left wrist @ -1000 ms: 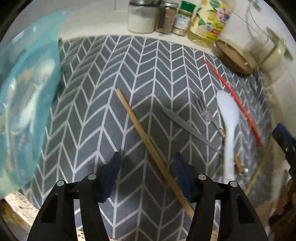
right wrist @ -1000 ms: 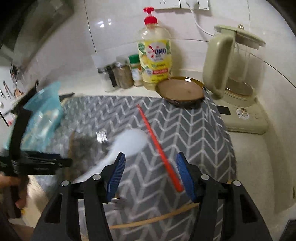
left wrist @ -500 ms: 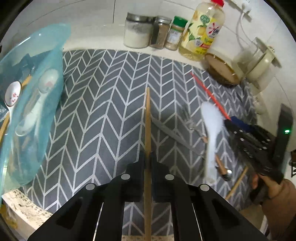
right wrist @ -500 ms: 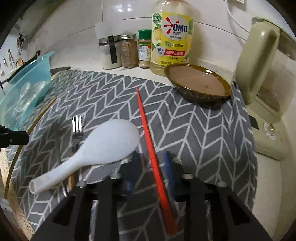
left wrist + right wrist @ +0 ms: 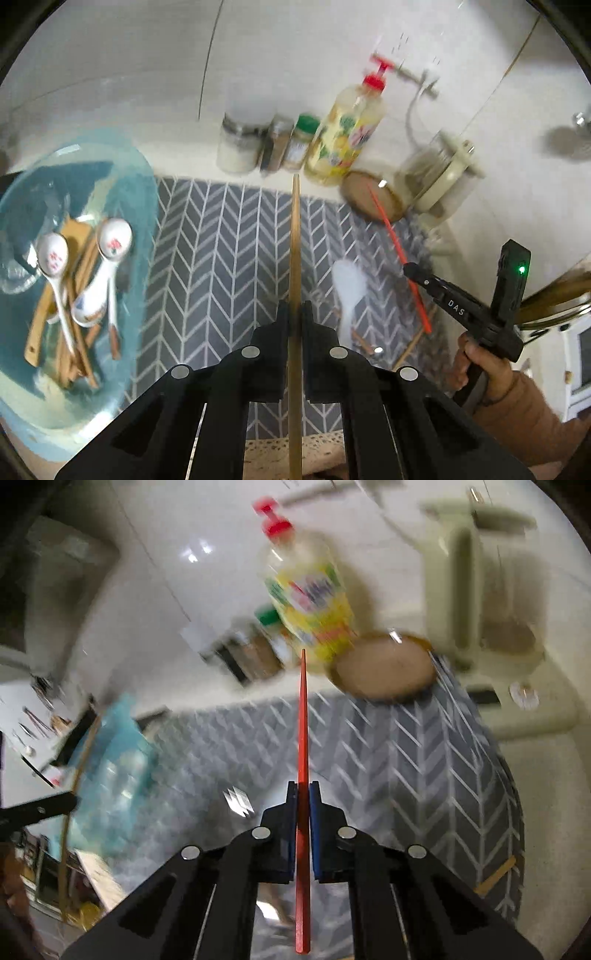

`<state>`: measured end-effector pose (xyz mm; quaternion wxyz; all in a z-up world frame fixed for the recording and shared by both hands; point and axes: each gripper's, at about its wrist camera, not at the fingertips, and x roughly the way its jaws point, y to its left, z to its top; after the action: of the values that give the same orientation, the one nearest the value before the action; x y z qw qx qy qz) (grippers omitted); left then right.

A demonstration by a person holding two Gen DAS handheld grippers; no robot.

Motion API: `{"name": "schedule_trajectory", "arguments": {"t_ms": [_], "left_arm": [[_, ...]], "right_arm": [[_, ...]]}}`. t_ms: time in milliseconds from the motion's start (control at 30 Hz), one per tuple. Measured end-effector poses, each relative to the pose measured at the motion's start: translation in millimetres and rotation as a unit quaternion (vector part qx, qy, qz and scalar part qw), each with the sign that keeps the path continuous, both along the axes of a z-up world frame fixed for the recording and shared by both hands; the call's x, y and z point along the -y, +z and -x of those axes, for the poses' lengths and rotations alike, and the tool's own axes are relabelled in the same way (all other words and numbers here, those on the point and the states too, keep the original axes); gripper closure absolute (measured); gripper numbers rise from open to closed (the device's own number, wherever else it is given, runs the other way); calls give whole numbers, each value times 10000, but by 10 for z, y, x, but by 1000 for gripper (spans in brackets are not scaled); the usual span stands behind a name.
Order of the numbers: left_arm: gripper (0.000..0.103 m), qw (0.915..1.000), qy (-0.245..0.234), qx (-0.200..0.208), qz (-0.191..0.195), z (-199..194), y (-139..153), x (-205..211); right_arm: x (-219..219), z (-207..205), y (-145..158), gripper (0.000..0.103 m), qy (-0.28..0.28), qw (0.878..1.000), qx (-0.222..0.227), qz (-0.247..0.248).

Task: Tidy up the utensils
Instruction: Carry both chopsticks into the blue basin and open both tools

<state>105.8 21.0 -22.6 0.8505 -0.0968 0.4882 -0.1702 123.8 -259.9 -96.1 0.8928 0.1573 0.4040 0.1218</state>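
Observation:
My left gripper (image 5: 294, 314) is shut on a wooden chopstick (image 5: 295, 243), lifted clear of the grey chevron mat (image 5: 221, 258) and pointing straight ahead. In the right wrist view my right gripper (image 5: 303, 794) is shut on a red chopstick (image 5: 303, 716), also raised above the mat (image 5: 424, 760). The left wrist view shows that red chopstick (image 5: 391, 232) and the right gripper (image 5: 408, 268) off to the right, held by a hand (image 5: 480, 365). A white rice paddle (image 5: 347, 291) lies on the mat. The blue tray (image 5: 140, 177) at left holds ceramic spoons (image 5: 110, 240) and wooden utensils.
Spice jars (image 5: 273, 147), a dish soap bottle (image 5: 343, 136), a brown dish (image 5: 358, 192) and a kettle (image 5: 439, 173) line the back wall. Another wooden chopstick (image 5: 495, 877) lies at the mat's right edge. A fork (image 5: 238, 801) shows blurred on the mat.
Both grippers went from open to shut, each on a chopstick. The left one has lifted the wooden chopstick well above the mat, and the right one has raised the red chopstick.

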Motion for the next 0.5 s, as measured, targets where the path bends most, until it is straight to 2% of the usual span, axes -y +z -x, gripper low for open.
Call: {"name": "schedule_trajectory", "arguments": {"t_ms": [167,267,333,400,500], "left_arm": [[96,9995,87,302,94,-23,464,-543],[96,9981,284,508,-183,-137,641,-994],[96,9968,449,493,-437,-258,626,-1319],[96,9959,564,395,-594,-386,518,-1583],[96,9942,671,-21,-841,-614,152,-1957]], "right_arm": [[-628,-12,606,96,192,9976,364,-555],[-1157,-120,767,96,426,9923,273,-1130],[-1589,-210,799,96,605,9878,192,-1425],[-1954,-259,776,96,707,9862,109,-1491],[-2482,-370,642,96,793,9833,-251,-1621]]}}
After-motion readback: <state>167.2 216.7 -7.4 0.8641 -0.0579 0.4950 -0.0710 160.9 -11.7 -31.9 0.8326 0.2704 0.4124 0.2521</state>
